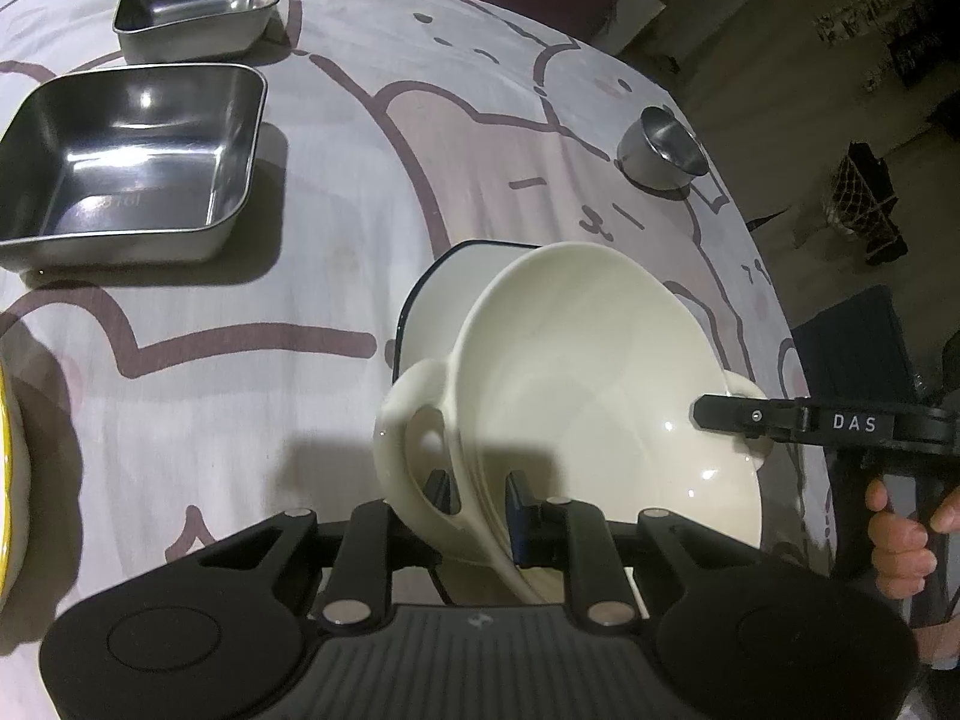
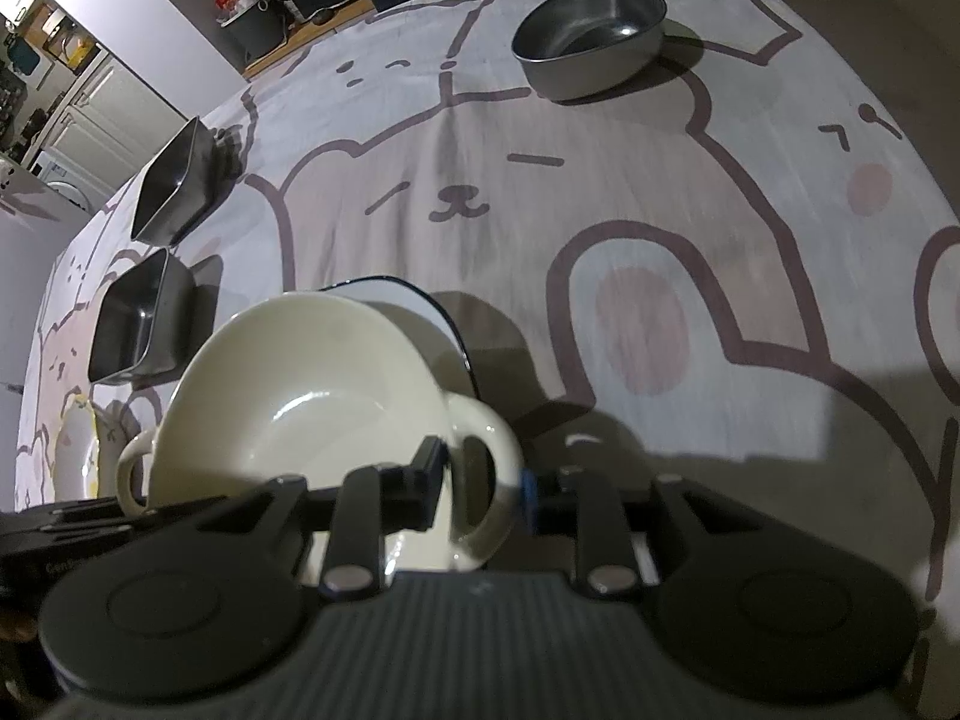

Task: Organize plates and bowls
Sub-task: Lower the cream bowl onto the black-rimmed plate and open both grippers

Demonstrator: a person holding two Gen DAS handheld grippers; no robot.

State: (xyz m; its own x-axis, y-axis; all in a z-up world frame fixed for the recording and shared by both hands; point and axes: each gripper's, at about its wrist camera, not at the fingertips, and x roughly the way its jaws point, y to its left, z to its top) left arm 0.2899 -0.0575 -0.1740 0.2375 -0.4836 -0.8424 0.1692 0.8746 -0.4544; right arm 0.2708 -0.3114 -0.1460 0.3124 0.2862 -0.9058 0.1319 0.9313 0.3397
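you have the cream two-handled bowl tilted above the blue-rimmed plate, left tool and right tool each clamped on a handle; two square steel trays, the round steel bowl and small cup lie apart on the counter, unsorted

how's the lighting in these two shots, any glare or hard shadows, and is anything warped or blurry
Left wrist view: dim room, bright glare inside the near steel tray, a hard shadow beside it; fisheye curves the tablecloth. Right wrist view: highlights on the cream bowl, a dark shadow on the cloth just beyond the right gripper, cloth print slightly smeared toward the right edge.
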